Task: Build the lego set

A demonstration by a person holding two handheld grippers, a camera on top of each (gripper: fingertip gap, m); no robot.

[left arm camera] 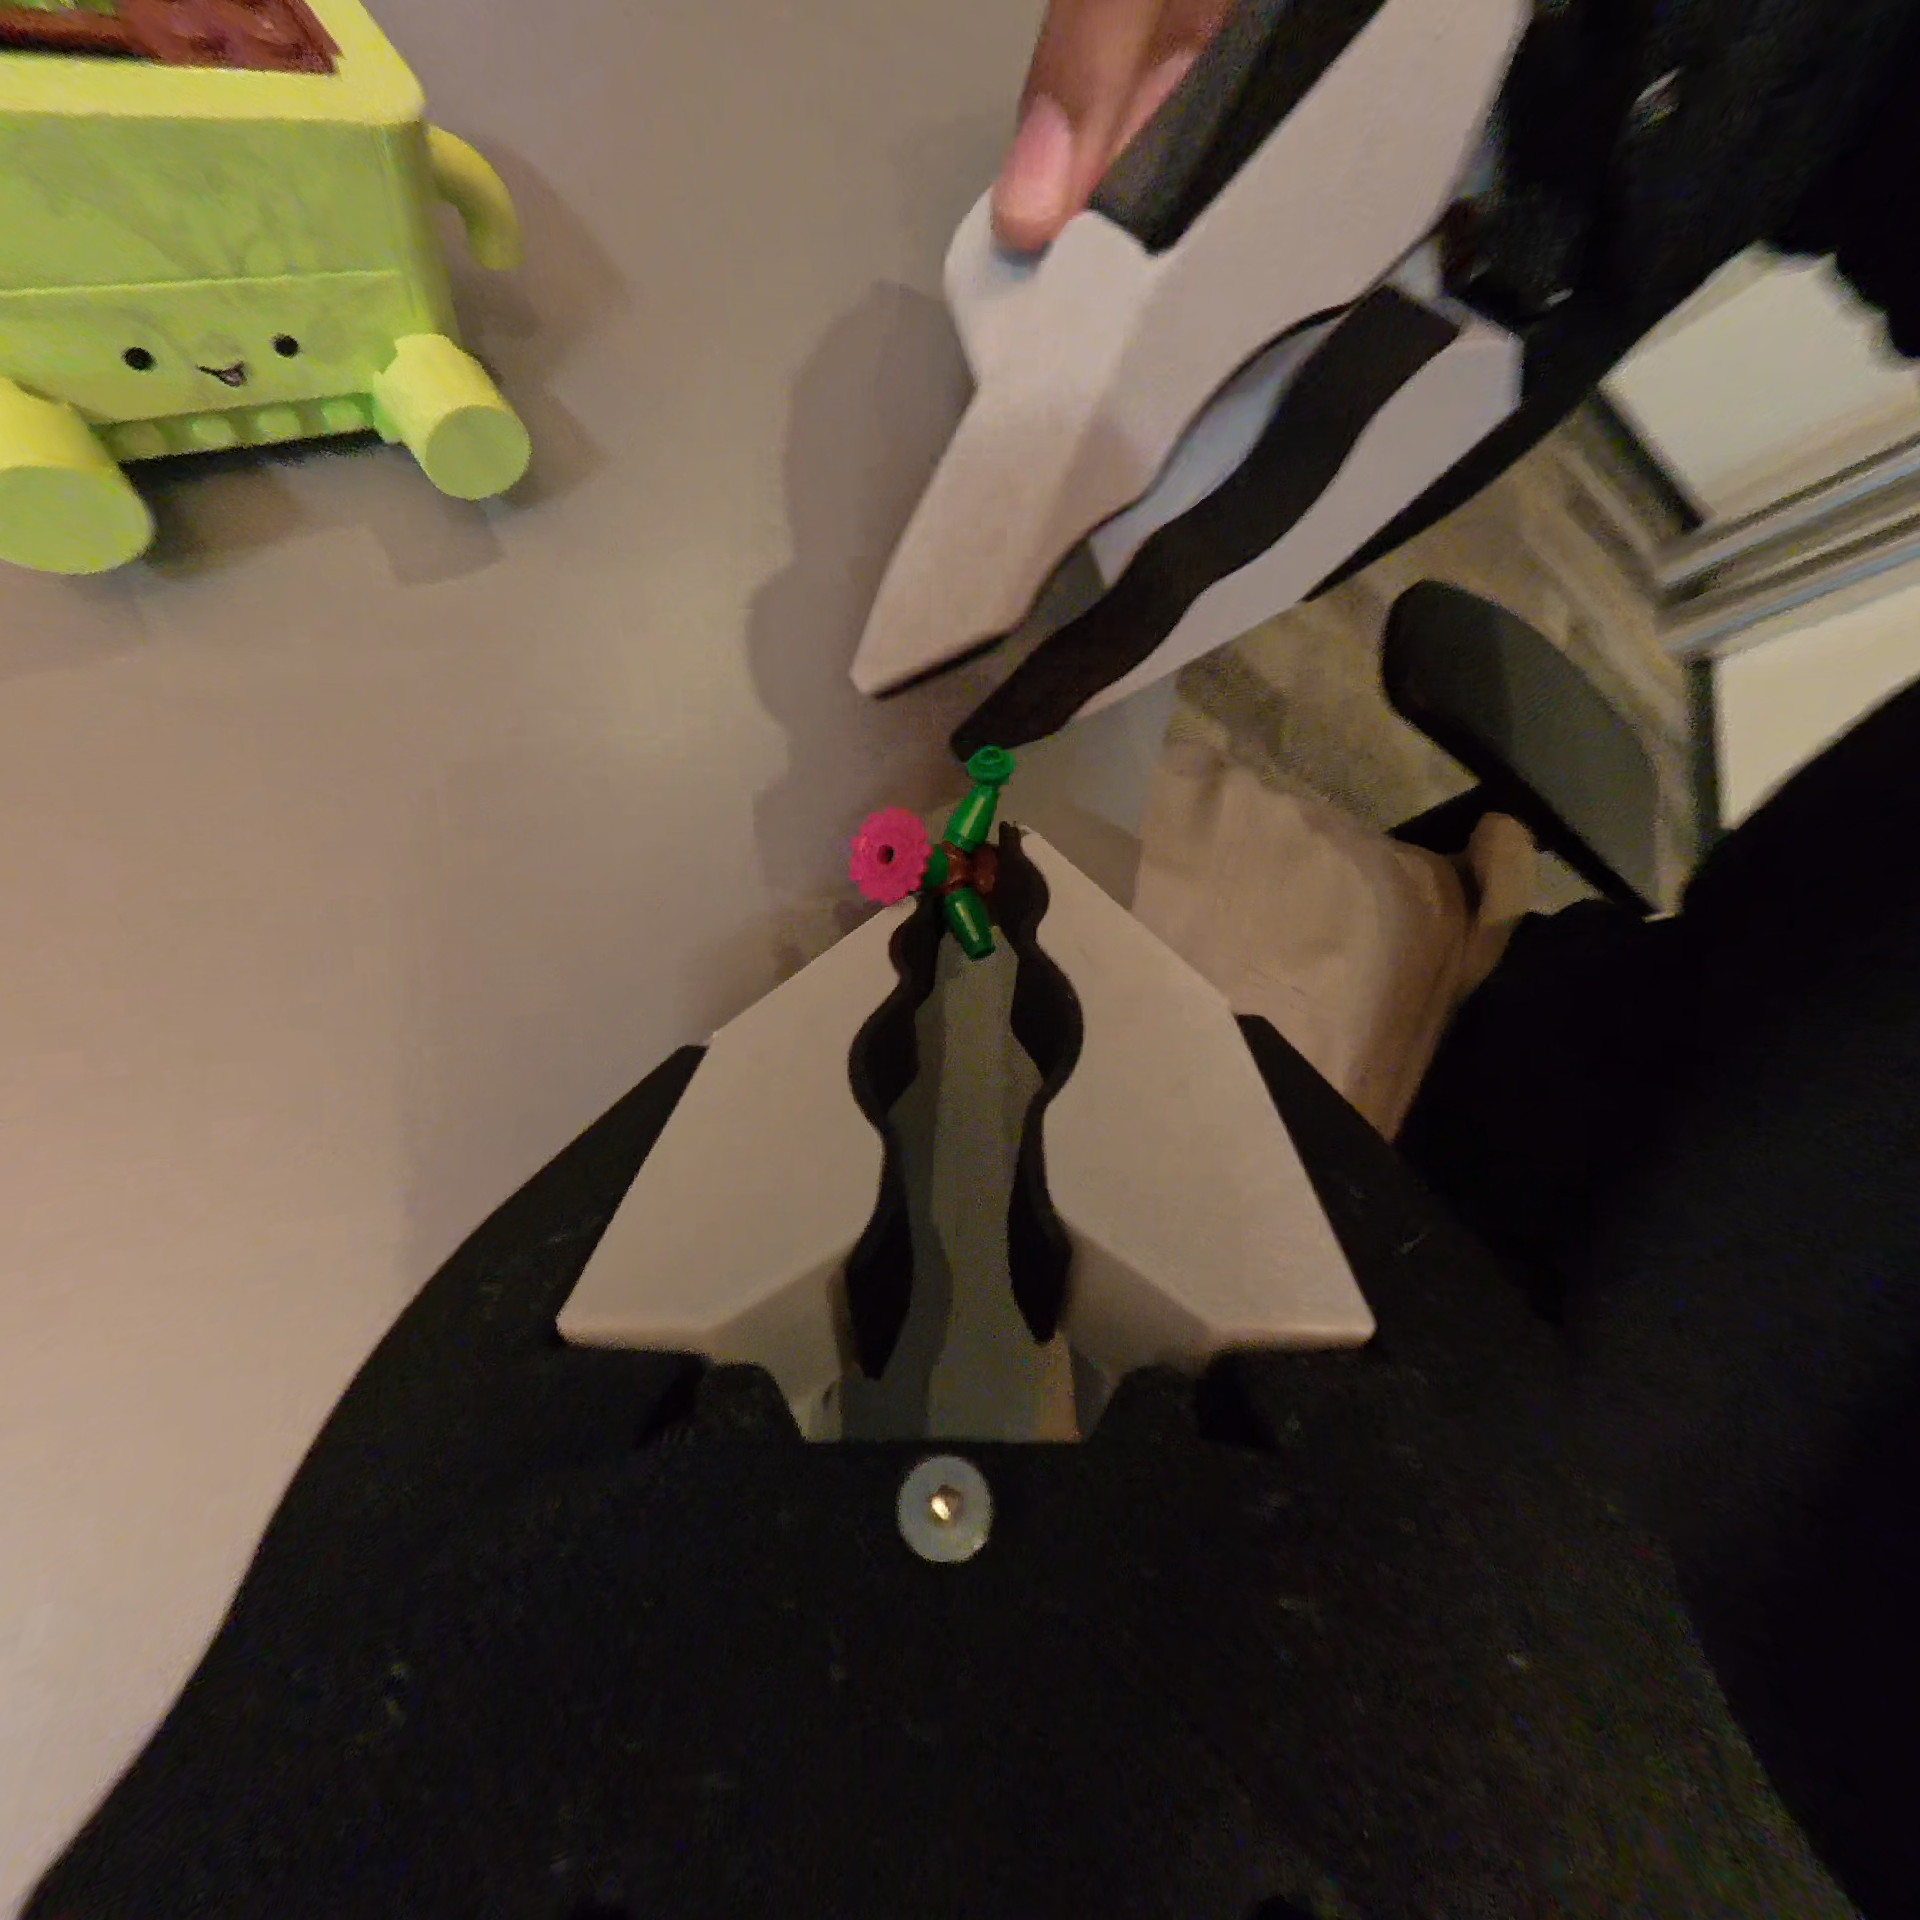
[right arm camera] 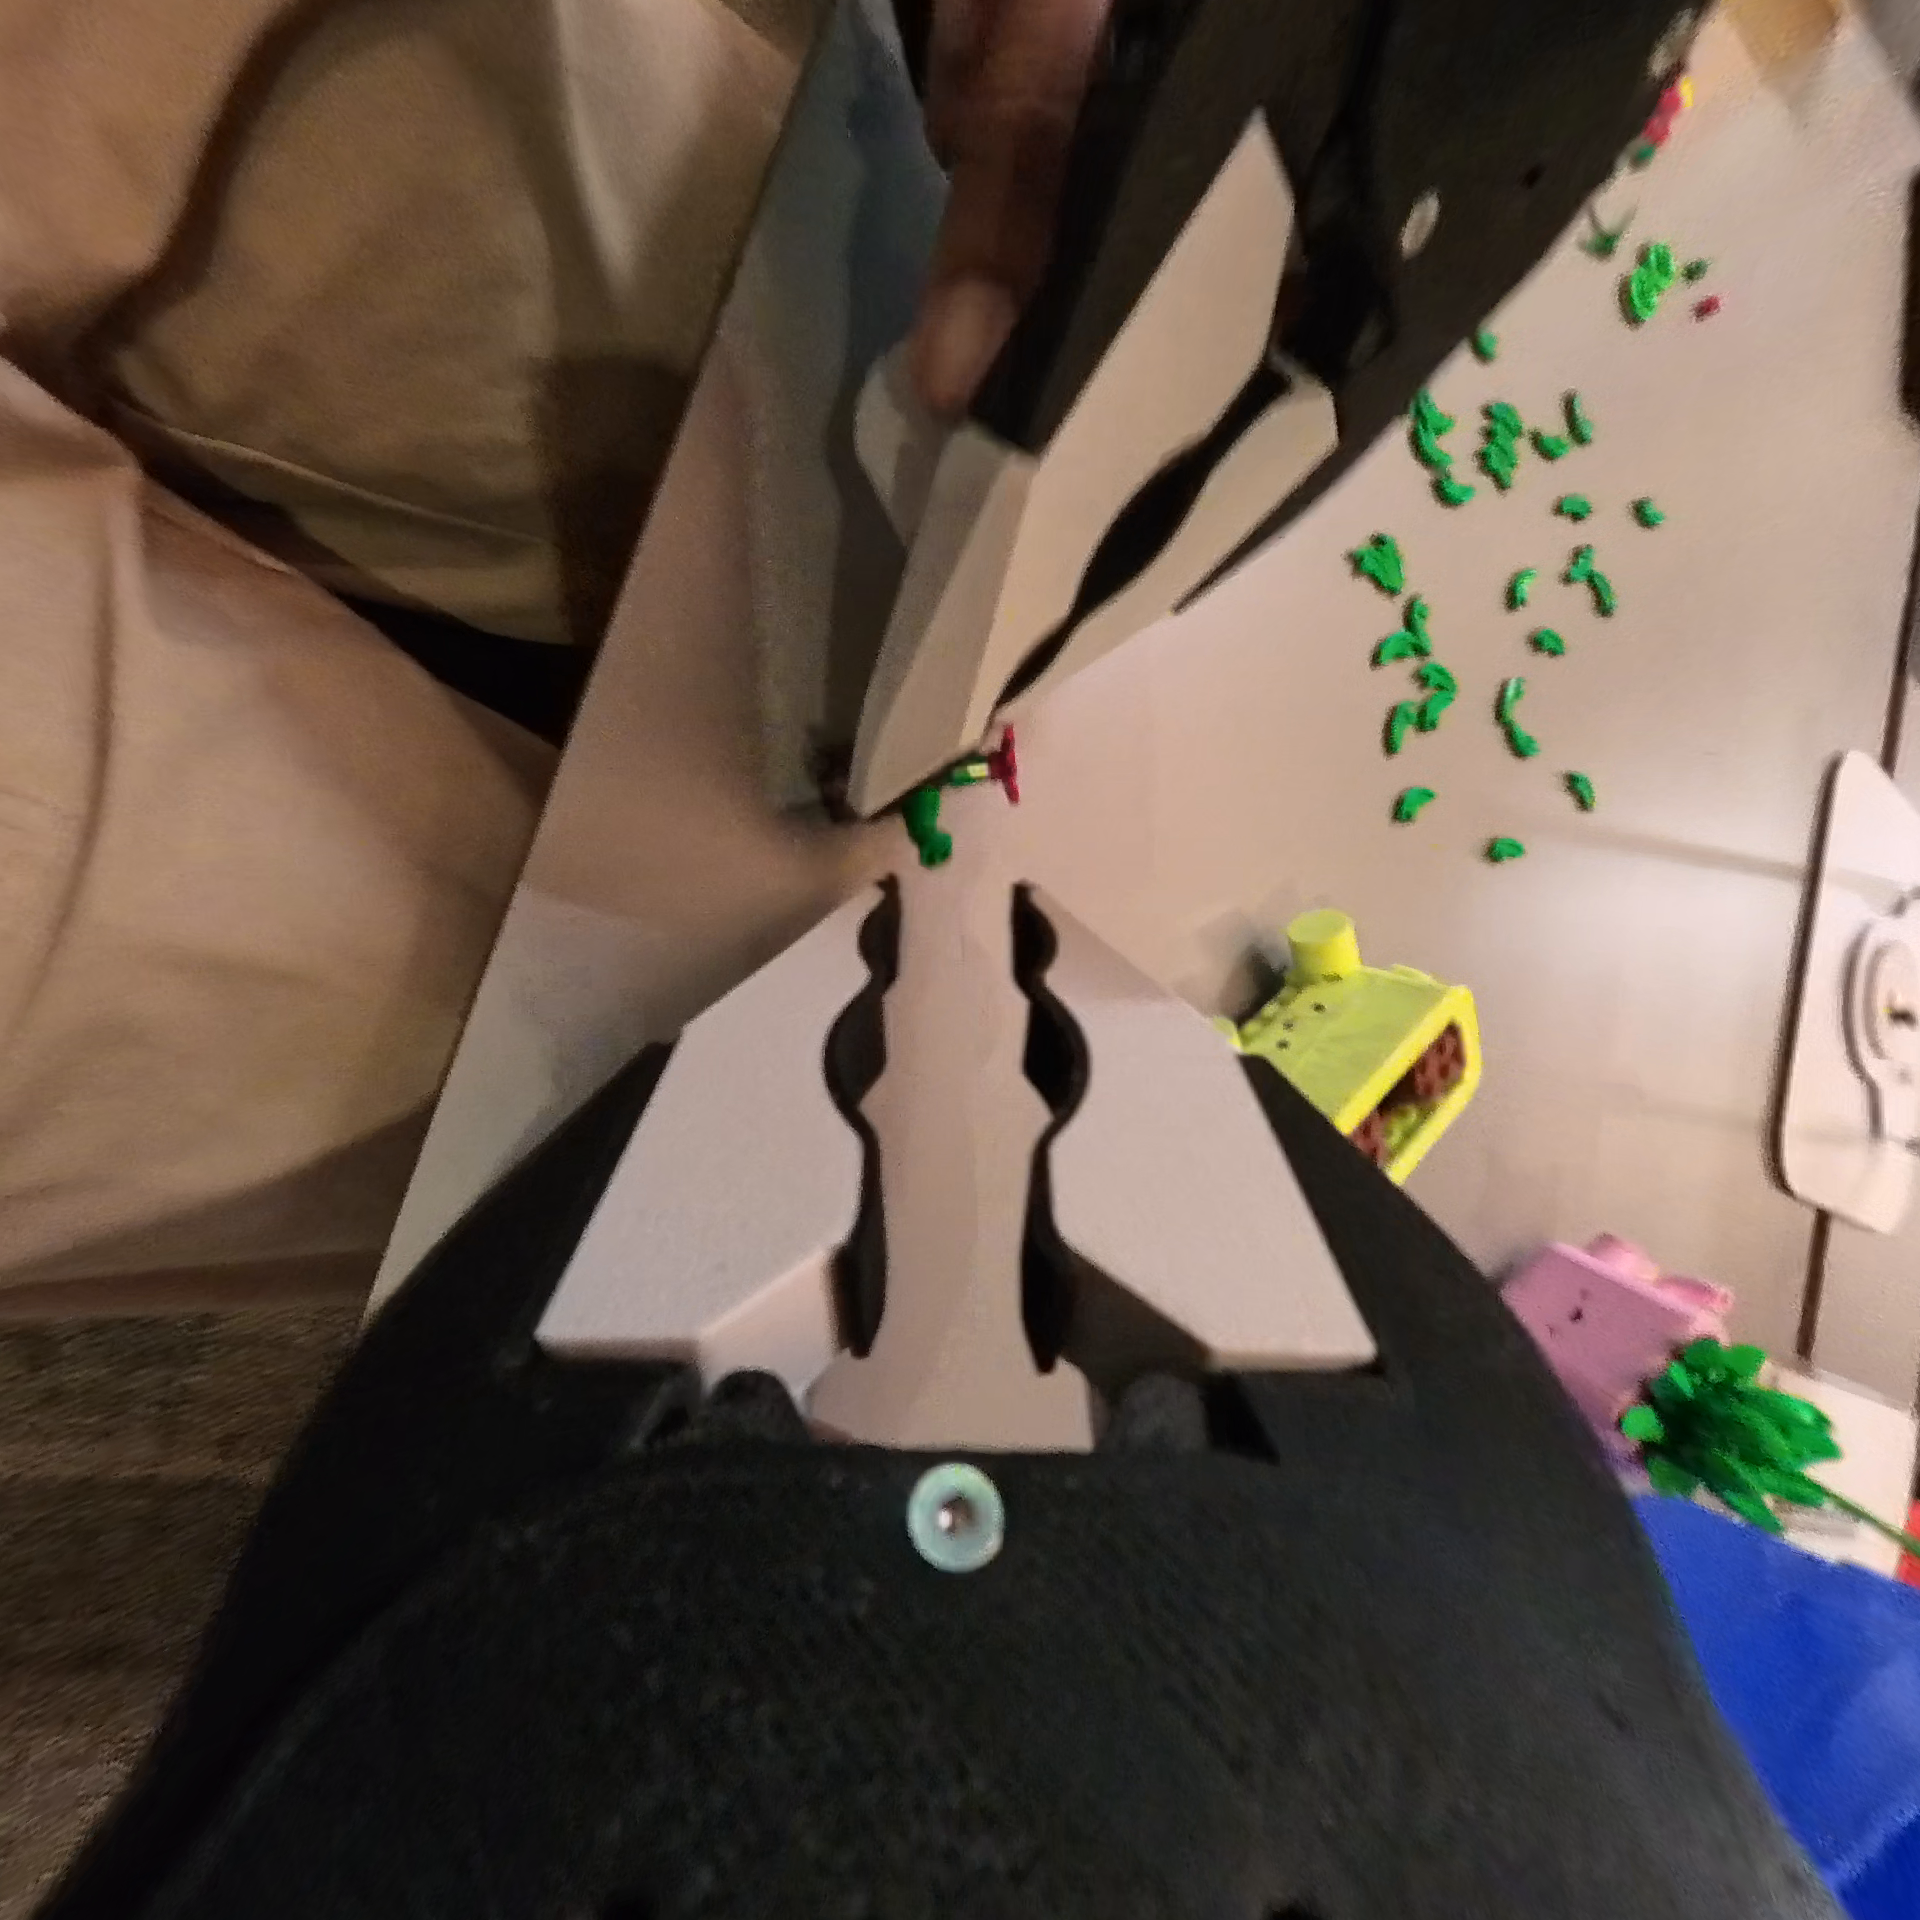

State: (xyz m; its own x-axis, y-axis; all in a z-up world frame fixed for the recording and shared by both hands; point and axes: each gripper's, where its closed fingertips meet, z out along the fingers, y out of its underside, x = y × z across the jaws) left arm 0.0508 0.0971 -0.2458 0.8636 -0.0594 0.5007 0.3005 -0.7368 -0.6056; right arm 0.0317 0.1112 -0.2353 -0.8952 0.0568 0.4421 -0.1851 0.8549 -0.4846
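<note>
Two grippers meeting: left gripper [left arm camera: 961, 894] clenched on green flower stem [left arm camera: 966, 868], right gripper [right arm camera: 954, 883] released at one o'clock, risking knocking pink blossom [left arm camera: 888, 854] loose.

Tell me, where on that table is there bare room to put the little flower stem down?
Bare tabletop lies below the lime green planter, left of the left gripper holding the flower stem. It is crowded where the loose green leaf pieces are scattered, beyond the planter, in the right wrist view.
</note>
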